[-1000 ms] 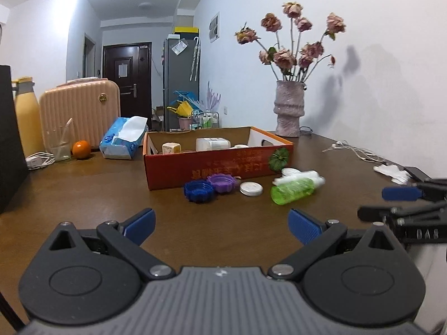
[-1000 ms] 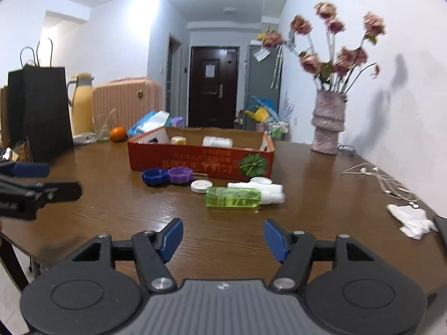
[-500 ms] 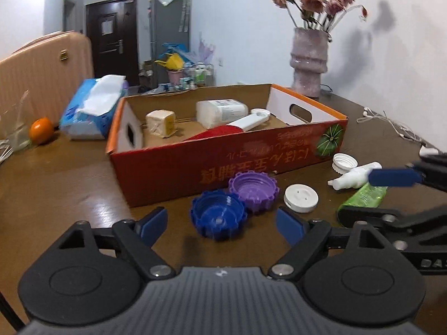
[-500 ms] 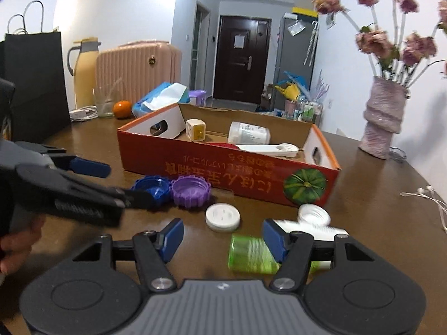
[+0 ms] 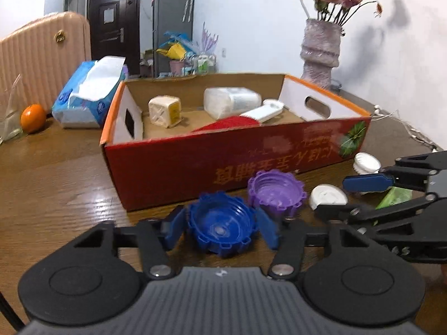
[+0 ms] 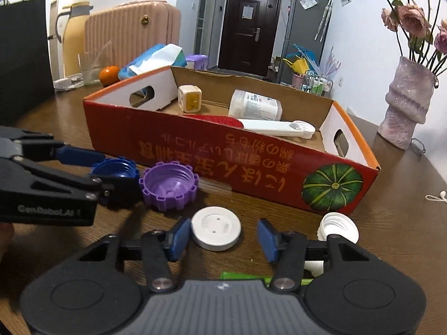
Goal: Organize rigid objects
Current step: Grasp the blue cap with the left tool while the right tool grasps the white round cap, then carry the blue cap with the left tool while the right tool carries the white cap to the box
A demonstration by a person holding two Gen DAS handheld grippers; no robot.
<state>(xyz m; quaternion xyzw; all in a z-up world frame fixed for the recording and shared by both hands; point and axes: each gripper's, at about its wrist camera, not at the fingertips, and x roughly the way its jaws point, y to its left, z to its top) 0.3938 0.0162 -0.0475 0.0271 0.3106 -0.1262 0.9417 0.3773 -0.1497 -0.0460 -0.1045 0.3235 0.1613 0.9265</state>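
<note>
A blue ridged cap (image 5: 220,227) lies open side up on the wooden table, in front of the red cardboard box (image 5: 223,164). My left gripper (image 5: 220,230) is closing and its blue pads meet the cap's two sides. A purple cap (image 6: 167,185) sits just right of the blue one. My right gripper (image 6: 220,238) is closing around a flat white lid (image 6: 215,231); a gap shows at its right pad. A white screw cap (image 6: 338,227) and a green bottle (image 6: 243,276) lie by its right finger. The box holds a cube, a white jar and a red brush.
A tissue pack (image 5: 89,95) and an orange (image 5: 33,118) sit left of the box. A vase (image 5: 321,53) with dried roses stands behind it on the right. A black bag (image 6: 25,53), a thermos and a pink suitcase (image 6: 131,33) stand at the far left.
Both grippers moved forward and down to the caps in front of the box, and both jaws narrowed. The left now flanks the blue cap, the right the white lid.
</note>
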